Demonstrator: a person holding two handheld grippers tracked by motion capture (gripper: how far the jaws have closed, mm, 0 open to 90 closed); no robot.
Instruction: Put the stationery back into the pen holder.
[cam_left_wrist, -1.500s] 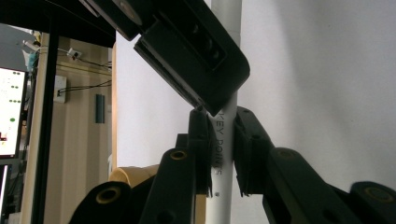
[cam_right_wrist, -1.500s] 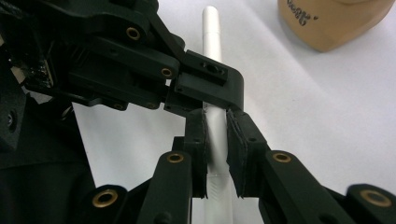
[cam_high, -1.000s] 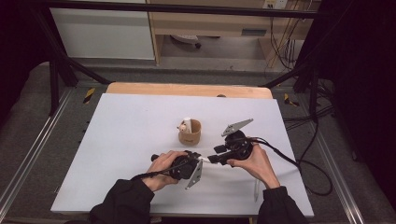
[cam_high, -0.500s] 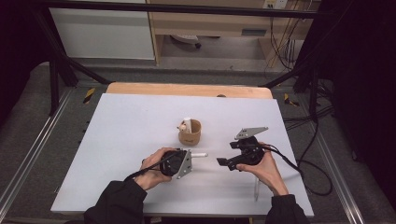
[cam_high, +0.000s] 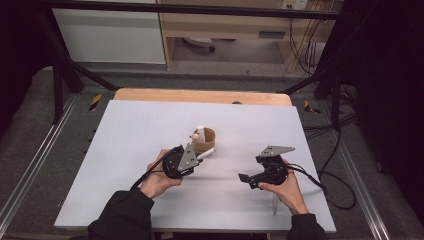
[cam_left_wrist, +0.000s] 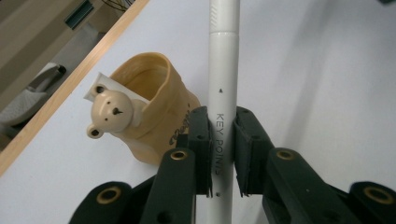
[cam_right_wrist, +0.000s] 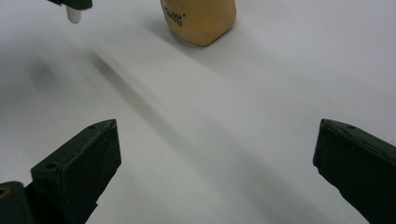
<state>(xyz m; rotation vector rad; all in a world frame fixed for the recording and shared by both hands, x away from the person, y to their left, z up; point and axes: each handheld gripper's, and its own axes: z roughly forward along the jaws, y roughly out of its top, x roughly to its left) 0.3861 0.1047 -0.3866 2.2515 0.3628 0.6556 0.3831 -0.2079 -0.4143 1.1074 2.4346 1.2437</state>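
The left gripper (cam_left_wrist: 220, 154) holds a white pen (cam_left_wrist: 223, 88) next to a little bear cup (cam_left_wrist: 149, 109).

The left gripper's two black jaws are squeezed tight on the pen, one on each side. The pen has the words KEY POINTS on it, and its far end pokes out past the jaws, up over the white table (cam_high: 125, 130). The tan cup stands just beside the pen, a bit to the side of the jaws, and has a small bear face on its front. In the high view the cup (cam_high: 205, 140) sits near the middle of the table, right by the left gripper (cam_high: 192, 159). The right gripper (cam_high: 246, 178) is off to the side, well apart from the cup. Its jaws are wide apart and hold nothing.
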